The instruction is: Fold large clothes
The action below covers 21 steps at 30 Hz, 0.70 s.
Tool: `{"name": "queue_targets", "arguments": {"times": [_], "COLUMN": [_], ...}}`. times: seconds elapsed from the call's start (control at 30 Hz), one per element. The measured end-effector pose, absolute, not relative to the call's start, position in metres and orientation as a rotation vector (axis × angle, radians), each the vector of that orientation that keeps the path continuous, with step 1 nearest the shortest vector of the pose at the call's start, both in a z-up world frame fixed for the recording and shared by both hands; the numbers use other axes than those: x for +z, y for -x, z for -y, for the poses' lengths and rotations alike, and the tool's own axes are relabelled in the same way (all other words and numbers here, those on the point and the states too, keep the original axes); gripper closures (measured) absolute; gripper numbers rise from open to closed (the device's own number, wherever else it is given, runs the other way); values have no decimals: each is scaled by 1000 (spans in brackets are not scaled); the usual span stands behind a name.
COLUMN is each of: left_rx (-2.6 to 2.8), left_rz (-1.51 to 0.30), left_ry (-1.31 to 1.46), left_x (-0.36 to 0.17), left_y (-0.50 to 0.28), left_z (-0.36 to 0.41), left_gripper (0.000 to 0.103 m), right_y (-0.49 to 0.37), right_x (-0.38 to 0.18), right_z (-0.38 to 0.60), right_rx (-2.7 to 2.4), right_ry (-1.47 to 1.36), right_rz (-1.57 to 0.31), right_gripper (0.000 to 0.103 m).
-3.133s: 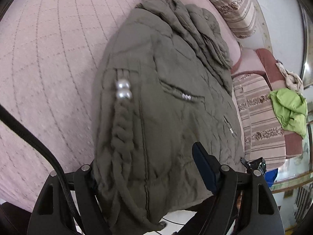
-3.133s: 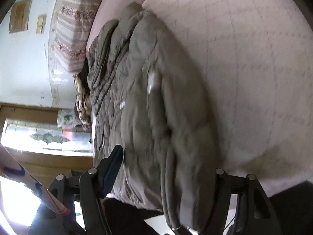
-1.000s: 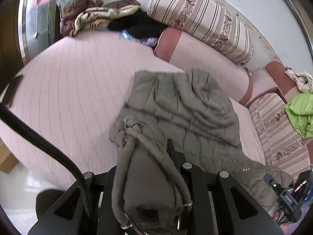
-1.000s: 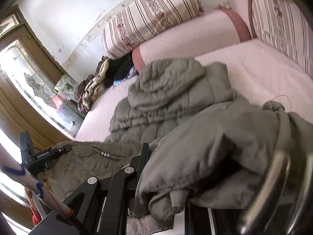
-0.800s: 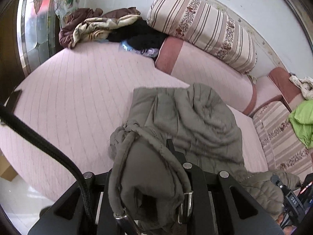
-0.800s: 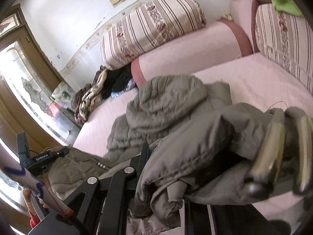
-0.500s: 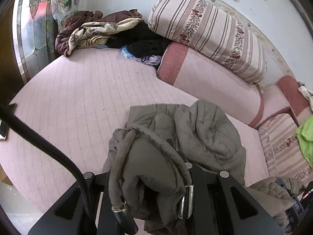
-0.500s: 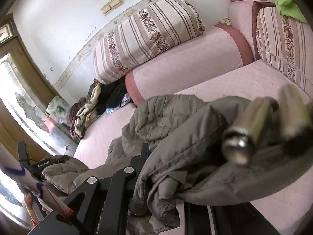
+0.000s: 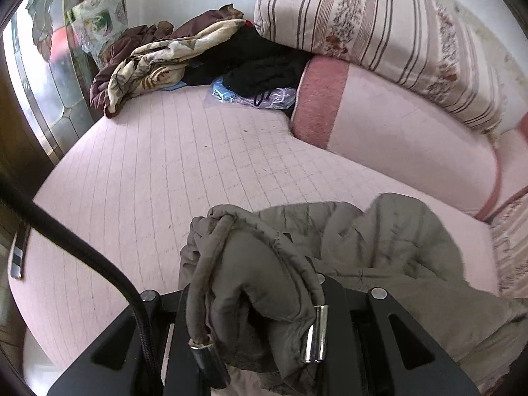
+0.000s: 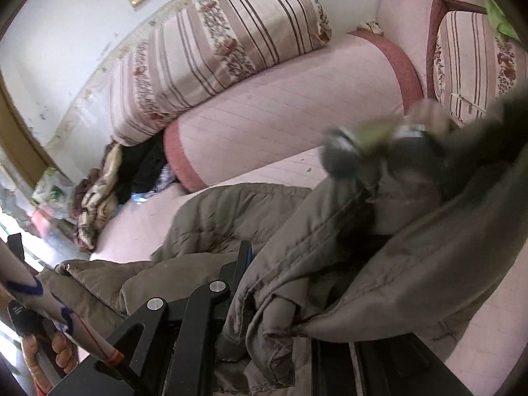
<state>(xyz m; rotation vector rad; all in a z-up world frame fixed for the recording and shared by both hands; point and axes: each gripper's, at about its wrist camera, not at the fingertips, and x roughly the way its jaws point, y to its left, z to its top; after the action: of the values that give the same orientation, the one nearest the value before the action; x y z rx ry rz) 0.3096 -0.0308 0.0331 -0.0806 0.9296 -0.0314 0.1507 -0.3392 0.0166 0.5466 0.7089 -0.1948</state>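
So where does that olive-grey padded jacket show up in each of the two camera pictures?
Left wrist view: the jacket fills the lower middle and right, bunched in the left gripper.
Right wrist view: the jacket fills the lower middle and right, bunched in the right gripper.
Shared landmark: the striped cushion behind it.

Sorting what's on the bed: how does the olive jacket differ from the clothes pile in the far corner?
The olive jacket is one plain quilted garment, clamped in both tools; the clothes pile mixes maroon, cream-patterned and black pieces, untouched. The jacket is near, the pile far by the striped cushion. Both are crumpled.
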Motion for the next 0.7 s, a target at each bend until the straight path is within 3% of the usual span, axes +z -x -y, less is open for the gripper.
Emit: {"name": "queue_targets", "arguments": {"times": [0.53,0.7], "left_rx": [95,20], "left_rz": [-1068,-1106], "left_ry": [50,129], "left_x": [-56,-47], "left_y": [-403,-403], "left_z": [56,44], "left_gripper": [76,68], "right_y": [-254,-245], "right_x": [-60,-52], "right_z": [375,386], "right_rx": [-257,-187], "right_ry": [-610,-693], "right_rz": [-859,-823], "right_gripper": [83,71]}}
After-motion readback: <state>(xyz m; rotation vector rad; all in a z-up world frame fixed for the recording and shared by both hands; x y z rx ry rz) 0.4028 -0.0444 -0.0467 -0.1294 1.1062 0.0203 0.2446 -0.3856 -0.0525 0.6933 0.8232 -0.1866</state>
